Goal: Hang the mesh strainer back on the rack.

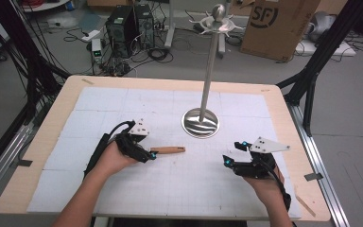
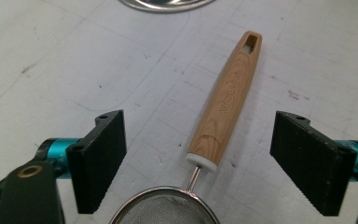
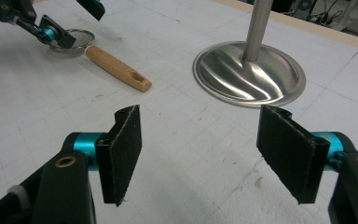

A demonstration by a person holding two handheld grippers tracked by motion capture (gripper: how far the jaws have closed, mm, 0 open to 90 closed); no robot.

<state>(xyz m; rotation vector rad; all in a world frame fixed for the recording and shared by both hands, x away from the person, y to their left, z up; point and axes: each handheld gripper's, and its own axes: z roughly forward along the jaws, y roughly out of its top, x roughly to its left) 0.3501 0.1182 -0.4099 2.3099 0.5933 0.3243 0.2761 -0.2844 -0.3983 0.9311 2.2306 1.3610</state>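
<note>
— Left gripper view: where's the strainer [image 2: 216,123]?
— Flat on the table [image 2: 51,51], handle between the left gripper's [image 2: 198,158] spread jaws, untouched.
— Right gripper [image 3: 198,156]?
— Open, holding nothing.

Grey floor [image 1: 359,94] strewn with cables, computer towers [image 1: 128,24], cardboard box [image 1: 279,23].

"SF" stands in dark letters on the cardboard box [image 1: 280,24] at upper right — the engraved lettering on the wooden handle [image 2: 228,95] is too faint to read.

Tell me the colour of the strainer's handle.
Light tan wood grain with a white collar where it meets the wire; the strainer's handle shows best in the left gripper view.
</note>
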